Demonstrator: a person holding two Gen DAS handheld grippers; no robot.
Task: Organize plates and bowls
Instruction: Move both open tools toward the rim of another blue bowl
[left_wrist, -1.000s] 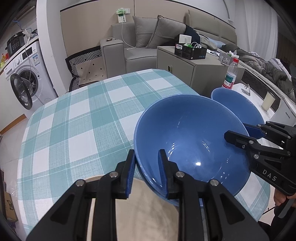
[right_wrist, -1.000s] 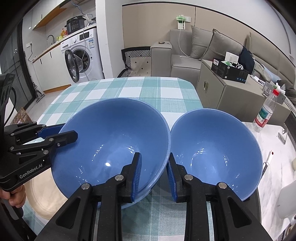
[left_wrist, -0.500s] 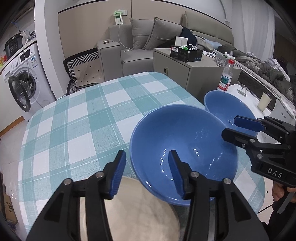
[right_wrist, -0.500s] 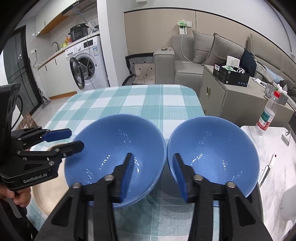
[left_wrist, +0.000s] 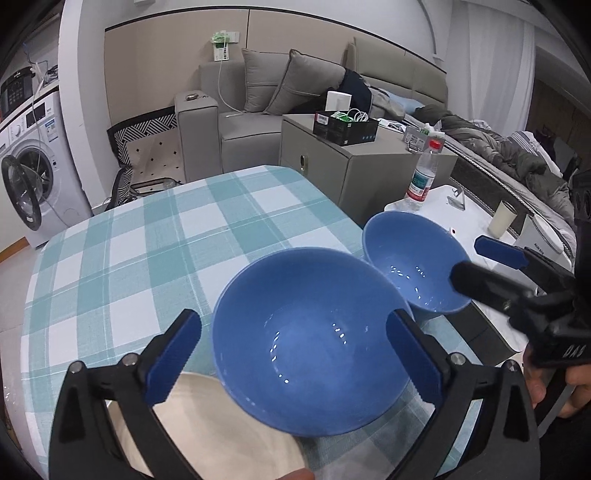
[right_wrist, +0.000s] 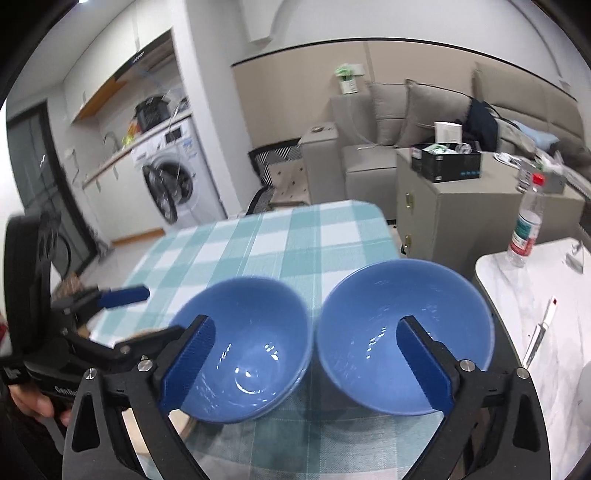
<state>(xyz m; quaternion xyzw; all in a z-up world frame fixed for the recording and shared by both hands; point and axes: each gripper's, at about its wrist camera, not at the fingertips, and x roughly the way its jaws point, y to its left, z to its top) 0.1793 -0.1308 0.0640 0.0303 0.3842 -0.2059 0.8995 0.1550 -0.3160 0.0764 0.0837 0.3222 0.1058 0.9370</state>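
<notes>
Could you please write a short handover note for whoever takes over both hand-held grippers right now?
Left hand-held gripper: jaws opening, nothing gripped; the left bowl sits between them untouched.
Right hand-held gripper: jaws opening, holding nothing.
Both blue bowls stand side by side on the checked tablecloth, the right bowl near the table's edge.
A cream plate lies near the left bowl.
Done: bowls set down.
Left: probably stacking the bowls and placing the plate.

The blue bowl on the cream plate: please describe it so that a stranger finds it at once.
Find the checked tablecloth. Two blue bowls stand at its near edge. The left bowl is yours: it alone sits partly on a cream plate, while the right bowl rests on cloth.
</notes>
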